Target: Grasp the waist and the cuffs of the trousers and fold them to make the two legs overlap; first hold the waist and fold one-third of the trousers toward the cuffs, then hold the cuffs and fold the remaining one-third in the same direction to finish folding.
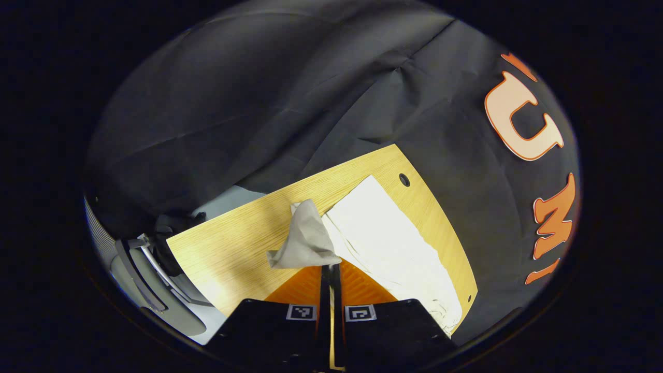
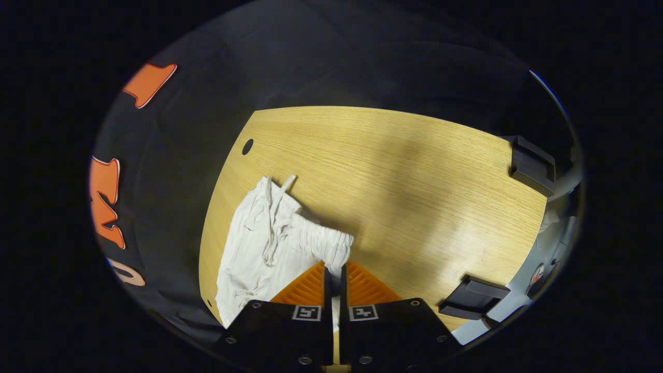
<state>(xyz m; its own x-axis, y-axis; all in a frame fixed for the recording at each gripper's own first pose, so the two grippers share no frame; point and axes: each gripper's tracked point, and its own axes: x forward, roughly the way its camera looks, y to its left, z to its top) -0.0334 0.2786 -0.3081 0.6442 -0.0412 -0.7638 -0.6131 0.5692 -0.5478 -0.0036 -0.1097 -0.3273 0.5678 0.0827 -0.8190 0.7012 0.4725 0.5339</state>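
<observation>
- Your left gripper [image 1: 330,267] has its jaws clamped together on a cuff [image 1: 305,241] of the white trousers [image 1: 386,243], lifting that end clear of the desk [image 1: 243,243] so the raised flap hangs shaded and free to swing across.
- Your right gripper [image 2: 335,269] has its jaws pressed on the gathered waist [image 2: 323,243], by the drawstring [image 2: 274,228]; holding both ends of one leg lets you carry it over as a single flat panel.
- The trousers lie along the desk edge nearest the booth wall, one leg spread flat; the legs look not yet overlapped, so this reads as the first lengthwise fold.
- The other cuff [image 1: 445,311] seems to sit close to the desk corner, though the lens bends that area too much to be sure.
- Writing: no brand or label is legible on the trousers. Each gripper carries small square coded markers [image 1: 302,312], patterns rather than readable text.
</observation>
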